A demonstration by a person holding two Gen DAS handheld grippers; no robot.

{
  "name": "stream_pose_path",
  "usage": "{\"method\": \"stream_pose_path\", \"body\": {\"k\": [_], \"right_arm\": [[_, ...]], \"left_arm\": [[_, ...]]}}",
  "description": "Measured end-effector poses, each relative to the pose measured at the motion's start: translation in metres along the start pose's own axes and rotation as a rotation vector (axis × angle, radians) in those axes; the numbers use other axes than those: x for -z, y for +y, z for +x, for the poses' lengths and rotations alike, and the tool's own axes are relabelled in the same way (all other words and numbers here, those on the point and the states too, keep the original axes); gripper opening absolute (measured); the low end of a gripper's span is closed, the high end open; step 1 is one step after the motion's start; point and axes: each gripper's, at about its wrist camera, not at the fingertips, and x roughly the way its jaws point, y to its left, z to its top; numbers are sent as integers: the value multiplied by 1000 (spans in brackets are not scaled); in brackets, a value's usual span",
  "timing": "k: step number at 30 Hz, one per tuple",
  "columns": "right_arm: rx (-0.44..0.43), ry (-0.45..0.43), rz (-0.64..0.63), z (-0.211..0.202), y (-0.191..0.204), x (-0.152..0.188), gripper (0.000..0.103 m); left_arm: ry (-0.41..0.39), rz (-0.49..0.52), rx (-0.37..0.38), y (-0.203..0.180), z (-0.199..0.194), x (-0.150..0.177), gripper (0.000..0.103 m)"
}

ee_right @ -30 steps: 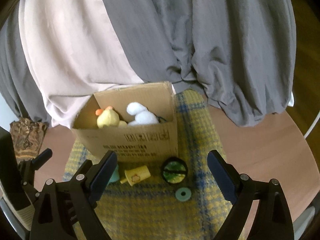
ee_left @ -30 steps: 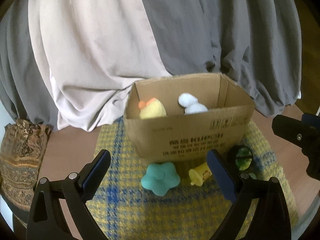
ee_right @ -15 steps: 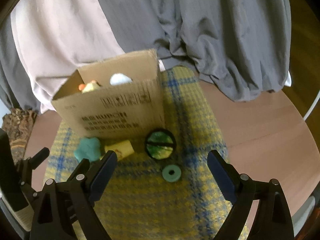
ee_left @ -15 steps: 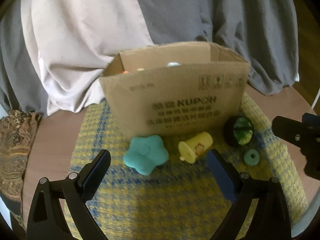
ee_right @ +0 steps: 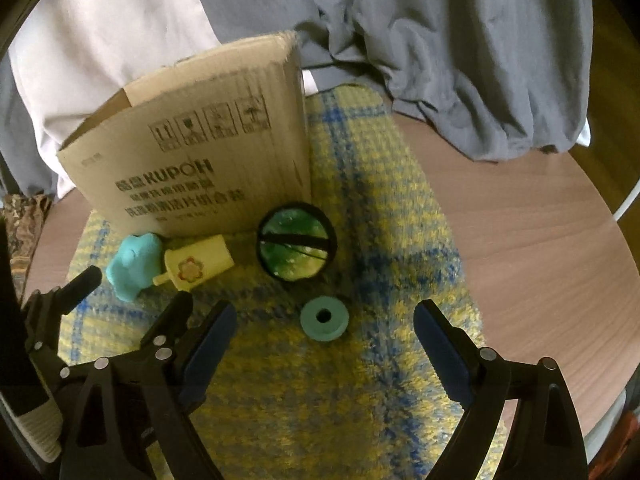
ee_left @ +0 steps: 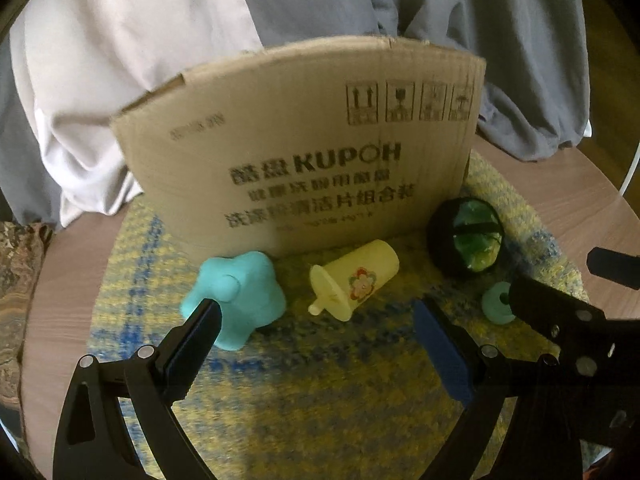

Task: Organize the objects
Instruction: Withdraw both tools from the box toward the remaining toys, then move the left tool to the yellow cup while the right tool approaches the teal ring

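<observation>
**Left wrist view: both grippers wide, nothing held**

The left gripper (ee_left: 316, 322) and the right gripper (ee_right: 324, 326) gape empty above the rug (ee_right: 384, 208). Star toy (ee_left: 236, 288), cup (ee_left: 356, 276), ball (ee_right: 296, 242) and ring (ee_right: 323, 318) lie before the box (ee_left: 304, 140), whose inside is hidden.

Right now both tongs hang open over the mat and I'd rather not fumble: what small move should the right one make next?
Probably lower the right tongs straight onto the teal ring. It lies flat on the mat, centred between the open jaws, apart from the green-and-black disc and the box, so nothing crowds the grasp.
</observation>
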Motion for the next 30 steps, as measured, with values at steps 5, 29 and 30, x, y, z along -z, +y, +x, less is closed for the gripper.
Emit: {"method": "stream_pose_path", "body": {"k": [5,29,30], "right_arm": [[2,14,6,8,-2,0,89],[-27,82,61,35,-17,-10,87],[-28,81,60,35,-17,-10,87]], "left_arm": [[23,-5,11,-6,17,-1,98],[45,63,-42,-34,60,-13,73],[43,63,-42,-35,60,-12,68]]}}
